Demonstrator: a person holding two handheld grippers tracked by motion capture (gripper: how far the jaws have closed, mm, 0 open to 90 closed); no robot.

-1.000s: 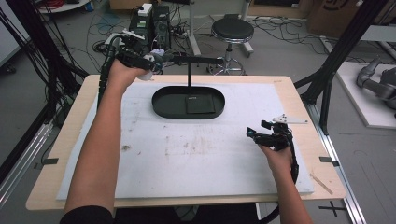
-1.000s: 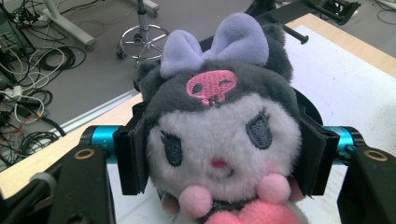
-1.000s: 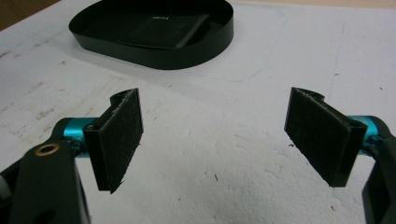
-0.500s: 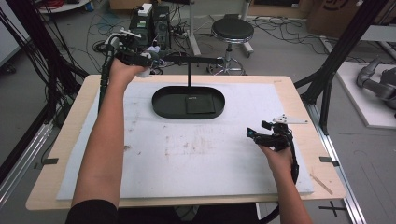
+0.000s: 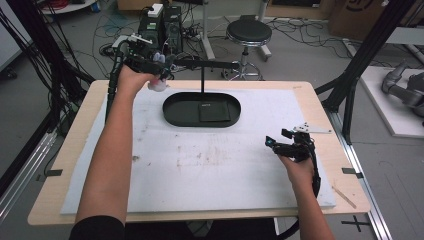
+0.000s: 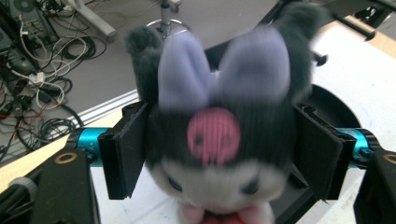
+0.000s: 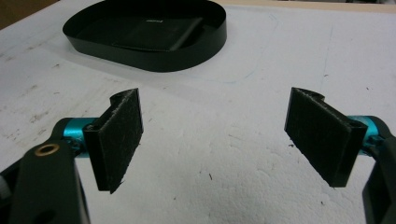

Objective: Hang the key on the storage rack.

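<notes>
A dark grey plush toy [image 6: 219, 135] with a lilac bow, a pink skull mark and a white face is clamped between the jaws of my left gripper [image 6: 219, 154]. In the high view that left gripper [image 5: 157, 75] is held up at the table's far left, beside the horizontal arm of a black stand [image 5: 202, 65], and the plush toy [image 5: 159, 85] shows pale below it. The stand rises from a black oval tray [image 5: 172, 112] holding a flat black square pad [image 5: 215, 112]. My right gripper [image 5: 280, 145] rests low at the right, open, with nothing between its jaws [image 7: 219, 140].
A white mat [image 5: 210, 170] covers the wooden table [image 5: 65, 150]. The black oval tray [image 7: 140, 60] lies ahead of the right gripper. Behind the table are a stool [image 5: 248, 32], computer cases [image 5: 160, 22] and floor cables. Black frame posts [image 5: 360, 60] stand at right.
The left gripper with the plush toy has shifted slightly near the stand's arm. The right gripper has stayed put.
</notes>
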